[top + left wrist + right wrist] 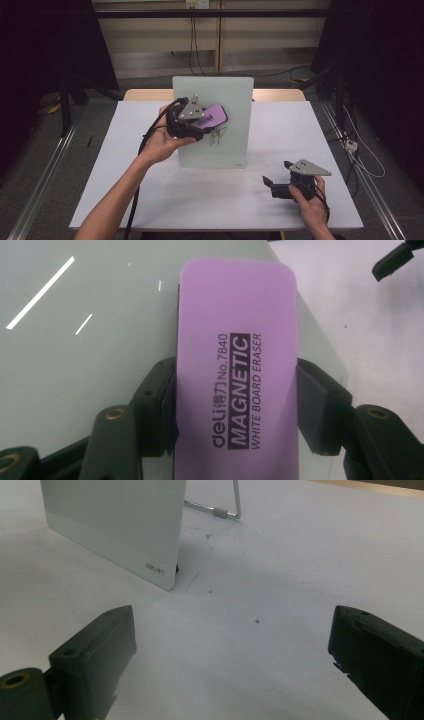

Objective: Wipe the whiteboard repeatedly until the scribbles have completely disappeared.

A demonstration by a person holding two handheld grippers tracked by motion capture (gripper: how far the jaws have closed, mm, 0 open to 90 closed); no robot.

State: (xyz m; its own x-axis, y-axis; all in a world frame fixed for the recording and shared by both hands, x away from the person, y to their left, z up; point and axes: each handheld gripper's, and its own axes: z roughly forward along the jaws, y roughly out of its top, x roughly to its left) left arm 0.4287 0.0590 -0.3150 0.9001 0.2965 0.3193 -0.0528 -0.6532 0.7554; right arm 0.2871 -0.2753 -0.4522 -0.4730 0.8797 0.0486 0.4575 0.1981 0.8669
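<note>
A pale glass whiteboard [220, 100] stands upright on the white table [125, 165], with a black scribble [217, 135] near its middle. My left gripper [200, 122] is shut on a purple magnetic whiteboard eraser [212, 116], held against the board just above the scribble. In the left gripper view the eraser [235, 365] sits clamped between both black pads [312, 410], its printed label facing the camera. My right gripper [272, 184] rests low at the table's right front, jaws wide open with nothing between them [230, 655]. The board's lower corner [160, 570] is ahead of it.
A wire stand [225, 510] props the board from behind. A wooden table edge [280, 94] lies behind the white one. Cables [360, 155] run over the floor at the right. Black curtains flank both sides.
</note>
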